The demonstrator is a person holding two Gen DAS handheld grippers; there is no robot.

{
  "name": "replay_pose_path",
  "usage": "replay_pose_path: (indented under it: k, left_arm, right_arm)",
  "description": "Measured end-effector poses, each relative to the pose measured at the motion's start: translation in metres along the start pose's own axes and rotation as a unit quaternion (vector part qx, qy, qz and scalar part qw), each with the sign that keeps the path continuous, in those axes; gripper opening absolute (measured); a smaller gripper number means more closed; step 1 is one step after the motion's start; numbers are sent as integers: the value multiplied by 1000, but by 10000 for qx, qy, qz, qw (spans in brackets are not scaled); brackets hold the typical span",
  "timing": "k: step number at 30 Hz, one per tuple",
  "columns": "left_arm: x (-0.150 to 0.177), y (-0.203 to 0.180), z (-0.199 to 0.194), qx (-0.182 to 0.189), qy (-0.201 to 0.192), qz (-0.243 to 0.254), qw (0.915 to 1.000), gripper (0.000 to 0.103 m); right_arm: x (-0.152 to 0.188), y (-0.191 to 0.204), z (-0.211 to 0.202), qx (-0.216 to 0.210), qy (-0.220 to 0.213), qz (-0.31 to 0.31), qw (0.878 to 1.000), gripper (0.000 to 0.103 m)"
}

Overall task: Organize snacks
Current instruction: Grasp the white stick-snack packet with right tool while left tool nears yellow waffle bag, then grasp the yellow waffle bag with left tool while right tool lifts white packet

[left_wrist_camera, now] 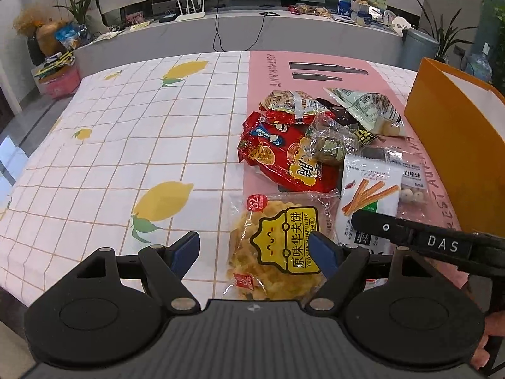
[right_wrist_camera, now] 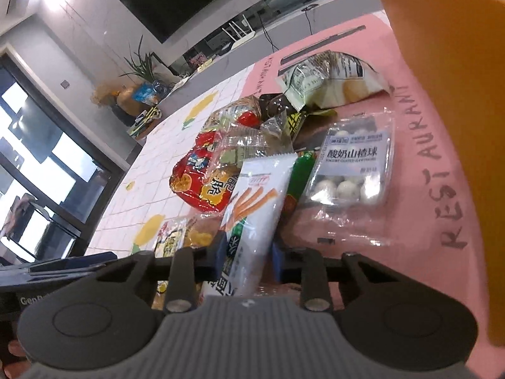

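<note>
1. two grippers work over a snack pile (left_wrist_camera: 318,145) on the pink mat (right_wrist_camera: 419,189).
2. right gripper (right_wrist_camera: 249,254): pads clamped on the white stick-snack packet (right_wrist_camera: 255,208), lying at the pile's 6 o'clock.
3. left gripper (left_wrist_camera: 255,249): fingers wide apart, holding nothing, over the yellow waffle packet (left_wrist_camera: 277,246).
4. orange bag (left_wrist_camera: 460,132) stands at the pile's 3 o'clock; its inside is hidden.

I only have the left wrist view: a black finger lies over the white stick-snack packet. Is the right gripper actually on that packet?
Observer: Yes. In the right wrist view the white packet stands between the blue pads of the right gripper, and both pads appear to press its sides.
Operator: Anything hidden beside it?
Observer: A green packet lies between it and the hawthorn-ball pack.
</note>
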State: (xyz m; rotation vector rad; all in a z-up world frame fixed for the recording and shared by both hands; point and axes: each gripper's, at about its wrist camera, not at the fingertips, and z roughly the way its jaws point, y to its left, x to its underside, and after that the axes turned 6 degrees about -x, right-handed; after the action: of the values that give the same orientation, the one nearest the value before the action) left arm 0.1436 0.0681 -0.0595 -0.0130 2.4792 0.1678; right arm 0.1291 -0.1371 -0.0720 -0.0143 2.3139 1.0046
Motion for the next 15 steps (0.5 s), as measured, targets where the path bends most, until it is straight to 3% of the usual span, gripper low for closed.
replay_pose_path:
  k: [5,11,15]
  left_arm:
    - [0,3,1,135,15,-91,9999,91]
    - [-3,10,-1,193,3,-236,9995,89]
    - [-5,13,3,247,117,-363,9990,89]
  right_arm:
    - [-1,5,-9,1,-168,-84,9998,12]
    - [-8,11,-28,30,-433,-23,9991,7]
    - [-11,24,-43,153,-594,-314,9976,7]
